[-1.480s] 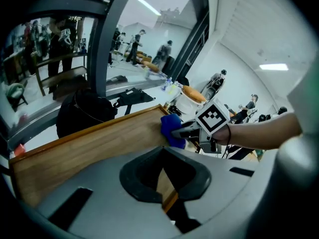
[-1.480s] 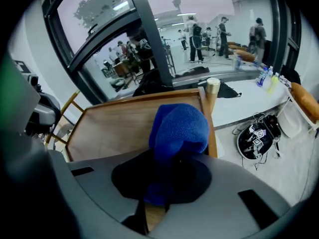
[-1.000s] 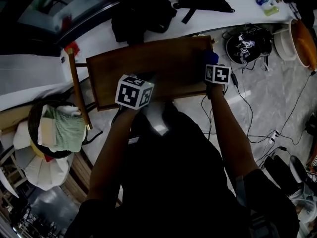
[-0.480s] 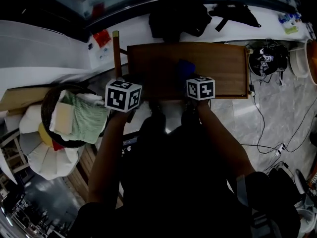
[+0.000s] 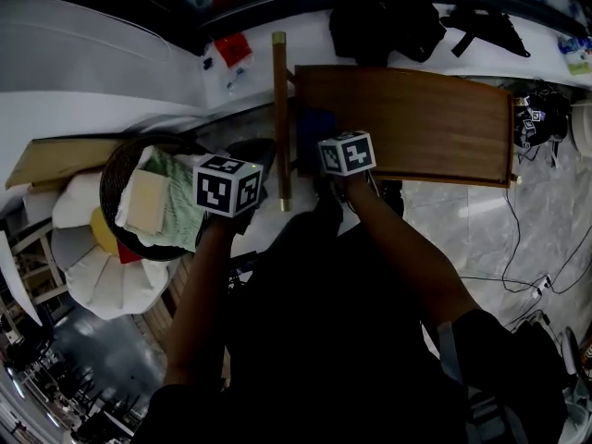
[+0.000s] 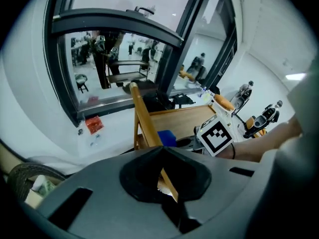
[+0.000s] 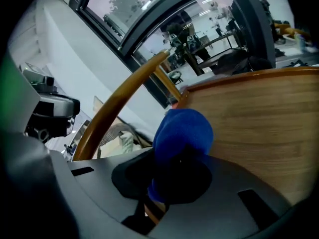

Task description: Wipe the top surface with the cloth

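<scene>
The brown wooden top (image 5: 416, 128) (image 7: 259, 118) lies ahead of me. At its left end, my right gripper (image 5: 322, 148) (image 7: 172, 176) is shut on a blue cloth (image 5: 313, 129) (image 7: 182, 133) that presses on the wood. A wooden rail (image 5: 280, 109) (image 6: 144, 121) runs along that left edge. My left gripper (image 5: 264, 162) (image 6: 164, 180) is at the rail's near end, and the rail passes between its closed jaws. The left gripper view also shows the cloth (image 6: 167, 137) beside the right gripper's marker cube.
A dark basket (image 5: 111, 169) of folded cloths stands at the left, above white stacked things (image 5: 92, 266). Black bags (image 5: 384, 26) and a red packet (image 5: 231, 49) lie on the white ledge behind. Cables and a dark headset (image 5: 536, 118) lie on the floor at right.
My right gripper has dragged the cloth from the top's right end to its left end. My left gripper has left the front edge and reached the rail. The head view has shifted left.
</scene>
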